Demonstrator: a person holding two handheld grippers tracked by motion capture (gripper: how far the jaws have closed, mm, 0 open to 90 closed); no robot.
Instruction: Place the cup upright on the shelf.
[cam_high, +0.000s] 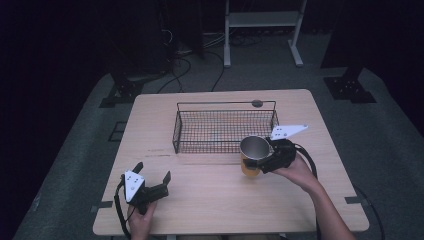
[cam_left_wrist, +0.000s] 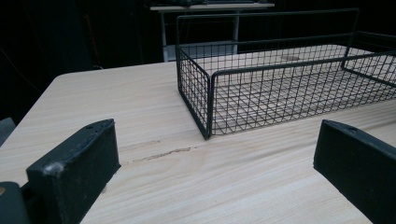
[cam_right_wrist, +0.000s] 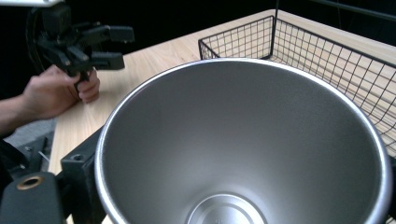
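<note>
A steel cup with a yellowish outer wall is just in front of the wire basket, and my right gripper is shut on it from the right. In the right gripper view the cup's shiny inside sits between the jaws, with one finger showing at its left. I cannot tell whether the cup rests on the table or hangs just above it. My left gripper is open near the table's front left with nothing in it. Its wide-apart jaws face the basket's near corner.
The black wire basket holds nothing and stands at the middle back of the wooden table. A dark round mark lies behind it. In the right gripper view the left gripper and its hand appear far off.
</note>
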